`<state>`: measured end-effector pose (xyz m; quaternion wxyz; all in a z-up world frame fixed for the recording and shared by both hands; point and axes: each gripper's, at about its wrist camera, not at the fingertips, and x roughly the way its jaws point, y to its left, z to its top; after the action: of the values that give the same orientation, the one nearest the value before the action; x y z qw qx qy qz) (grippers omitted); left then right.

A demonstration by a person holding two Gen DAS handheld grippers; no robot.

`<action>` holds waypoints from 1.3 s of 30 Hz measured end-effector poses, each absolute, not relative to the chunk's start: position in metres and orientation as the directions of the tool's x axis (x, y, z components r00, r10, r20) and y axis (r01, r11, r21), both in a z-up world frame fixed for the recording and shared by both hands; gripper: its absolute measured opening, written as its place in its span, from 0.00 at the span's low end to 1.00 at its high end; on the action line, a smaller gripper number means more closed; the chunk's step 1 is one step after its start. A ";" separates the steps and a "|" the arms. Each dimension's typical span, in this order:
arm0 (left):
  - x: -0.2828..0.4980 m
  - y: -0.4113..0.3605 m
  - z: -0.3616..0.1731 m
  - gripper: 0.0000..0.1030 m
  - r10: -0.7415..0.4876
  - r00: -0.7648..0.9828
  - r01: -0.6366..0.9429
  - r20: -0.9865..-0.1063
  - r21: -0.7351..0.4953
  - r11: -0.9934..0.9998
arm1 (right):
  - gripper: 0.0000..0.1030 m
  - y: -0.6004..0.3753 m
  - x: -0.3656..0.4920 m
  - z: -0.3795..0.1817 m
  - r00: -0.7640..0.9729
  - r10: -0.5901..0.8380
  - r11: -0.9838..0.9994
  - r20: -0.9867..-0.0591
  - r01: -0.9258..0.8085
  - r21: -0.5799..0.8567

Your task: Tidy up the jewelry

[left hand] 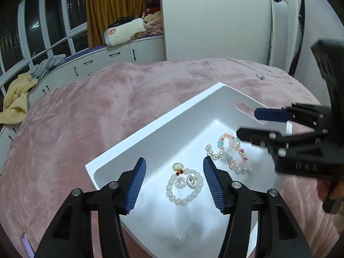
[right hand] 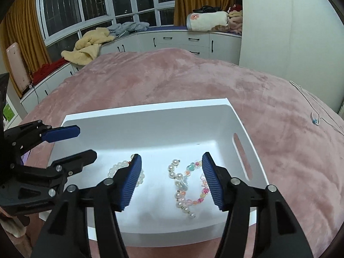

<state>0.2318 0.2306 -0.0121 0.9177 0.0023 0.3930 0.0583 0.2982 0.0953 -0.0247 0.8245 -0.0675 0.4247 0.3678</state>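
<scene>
— Where's the jewelry?
— All in the white bin [right hand: 148,116] on the pink bed [right hand: 172,79]: white bead bracelet [left hand: 185,186], pearl strand [right hand: 179,190], pastel bracelet [right hand: 198,185].
— And my jaws?
— Left gripper [left hand: 174,185] and right gripper [right hand: 172,180] gape wide — both hold nothing.

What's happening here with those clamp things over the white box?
A person is sorting jewelry with a hand-held gripper in each hand. Both, the left and the right, are open and hover over a white bin on a pink blanket. In the bin lie a white bead bracelet and a tangle of pearl and pastel beads. Neither is gripped.
</scene>
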 end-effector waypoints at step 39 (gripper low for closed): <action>0.099 0.169 0.047 0.97 0.228 0.800 -0.192 -0.556 0.122 0.974 | 0.95 -0.004 0.155 0.061 0.635 0.511 0.820 -0.579 -0.562 0.108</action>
<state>0.0990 0.1689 0.0467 0.9481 0.0298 0.2966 0.1108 0.1550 -0.0043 0.0608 0.9032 -0.0414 0.3071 0.2970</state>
